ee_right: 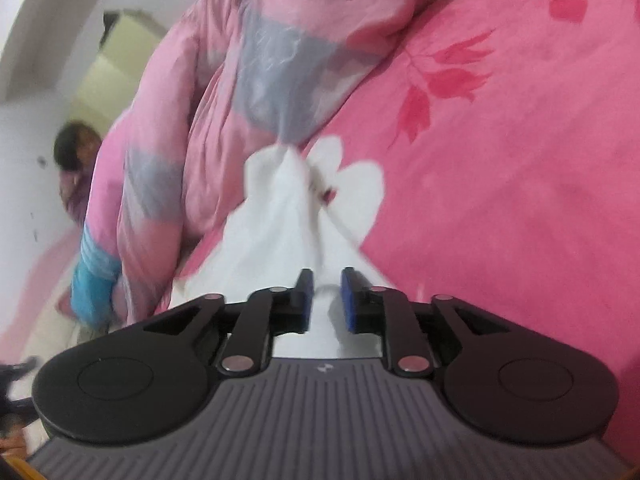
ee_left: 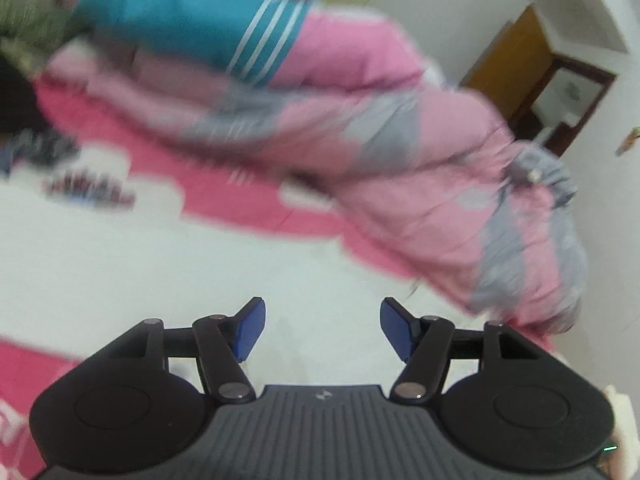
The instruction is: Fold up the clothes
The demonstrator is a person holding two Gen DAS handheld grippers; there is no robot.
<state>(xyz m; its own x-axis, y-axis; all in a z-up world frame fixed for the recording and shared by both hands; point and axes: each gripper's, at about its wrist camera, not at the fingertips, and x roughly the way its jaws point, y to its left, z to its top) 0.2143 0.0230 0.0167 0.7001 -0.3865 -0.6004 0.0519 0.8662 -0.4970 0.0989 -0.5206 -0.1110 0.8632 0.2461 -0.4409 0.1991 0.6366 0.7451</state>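
Observation:
A white garment (ee_left: pixel 192 264) with a dark print lies spread on the pink bed sheet, blurred. My left gripper (ee_left: pixel 322 308) hovers over it, open, with nothing between its blue pads. In the right wrist view the same white garment (ee_right: pixel 276 224) runs in a bunched ridge from the quilt's edge down into my right gripper (ee_right: pixel 327 276). Its jaws stand a little apart with the cloth lying between them, and the pads do not seem to press on it.
A bulky pink and grey quilt (ee_left: pixel 400 152) is heaped along the bed, seen also in the right view (ee_right: pixel 180 120). A teal garment with white stripes (ee_left: pixel 192 20) lies on it. The pink flowered sheet (ee_right: pixel 500 160) stretches right. A person (ee_right: pixel 76 160) sits beyond the quilt.

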